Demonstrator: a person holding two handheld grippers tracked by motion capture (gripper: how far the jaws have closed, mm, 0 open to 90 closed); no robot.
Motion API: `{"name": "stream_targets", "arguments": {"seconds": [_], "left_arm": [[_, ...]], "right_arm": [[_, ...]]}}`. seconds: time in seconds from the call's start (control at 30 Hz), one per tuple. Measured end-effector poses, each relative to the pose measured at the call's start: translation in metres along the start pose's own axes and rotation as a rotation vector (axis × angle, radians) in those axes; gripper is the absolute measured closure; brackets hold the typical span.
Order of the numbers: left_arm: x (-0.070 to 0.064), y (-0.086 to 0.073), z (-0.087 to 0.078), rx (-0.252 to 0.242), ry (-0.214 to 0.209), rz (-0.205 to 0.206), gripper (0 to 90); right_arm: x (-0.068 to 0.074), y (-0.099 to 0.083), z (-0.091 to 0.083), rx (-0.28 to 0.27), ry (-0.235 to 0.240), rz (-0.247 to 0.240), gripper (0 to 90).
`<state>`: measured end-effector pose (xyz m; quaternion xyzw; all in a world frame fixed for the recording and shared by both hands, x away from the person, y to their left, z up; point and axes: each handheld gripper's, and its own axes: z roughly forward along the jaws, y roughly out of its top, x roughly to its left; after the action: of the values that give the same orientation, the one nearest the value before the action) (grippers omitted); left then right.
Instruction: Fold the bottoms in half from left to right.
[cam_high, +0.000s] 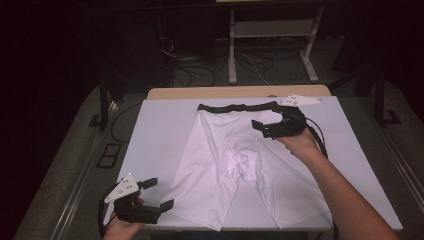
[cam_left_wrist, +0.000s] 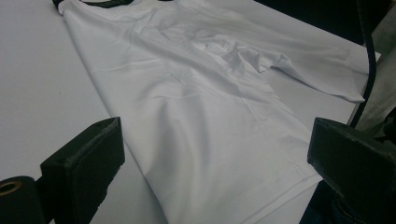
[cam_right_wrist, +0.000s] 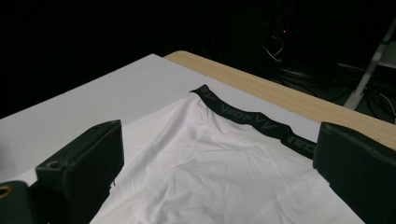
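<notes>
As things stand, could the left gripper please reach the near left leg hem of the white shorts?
Probably yes: the left gripper is open beside the hem, with nothing between them.

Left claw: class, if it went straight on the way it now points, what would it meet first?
Most likely the near leg of the white shorts, lying between and just beyond the open left claw; depth is uncertain.

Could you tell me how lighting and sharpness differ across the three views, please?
High view: white shorts glare at the crotch, surroundings nearly black. Left gripper view: soft, even light, near jaws blurred. Right gripper view: dimmer, background black, black waistband lettering readable.
</notes>
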<state>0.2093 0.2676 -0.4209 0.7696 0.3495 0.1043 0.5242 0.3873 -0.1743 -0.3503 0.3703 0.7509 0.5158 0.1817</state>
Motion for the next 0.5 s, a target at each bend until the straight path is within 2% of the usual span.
{"name": "stream_targets", "arguments": {"seconds": [0.03, 0.13, 0.17, 0.27, 0.3, 0.5], "left_arm": [[0.0, 0.0, 0.0, 0.002, 0.0, -0.003, 2.6], [0.0, 0.0, 0.0, 0.006, -0.002, -0.003, 2.4], [0.001, 0.0, 0.001, 0.023, -0.003, 0.004, 2.4], [0.0, -0.001, 0.002, 0.027, -0.002, 0.003, 2.4], [0.0, 0.0, 0.002, 0.032, 0.007, 0.015, 2.6], [-0.002, 0.002, 0.005, 0.036, 0.001, 0.03, 2.6]], "right_arm": [[0.001, 0.002, 0.007, 0.012, -0.002, -0.007, 1.7], [0.001, 0.003, 0.012, 0.021, 0.002, -0.011, 1.7], [0.003, 0.004, 0.022, 0.04, 0.005, -0.016, 1.7], [0.004, 0.006, 0.029, 0.052, 0.003, -0.02, 1.7], [0.005, 0.008, 0.034, 0.056, 0.005, -0.018, 1.7], [0.007, 0.012, 0.052, 0.072, 0.01, -0.022, 1.8]]}}
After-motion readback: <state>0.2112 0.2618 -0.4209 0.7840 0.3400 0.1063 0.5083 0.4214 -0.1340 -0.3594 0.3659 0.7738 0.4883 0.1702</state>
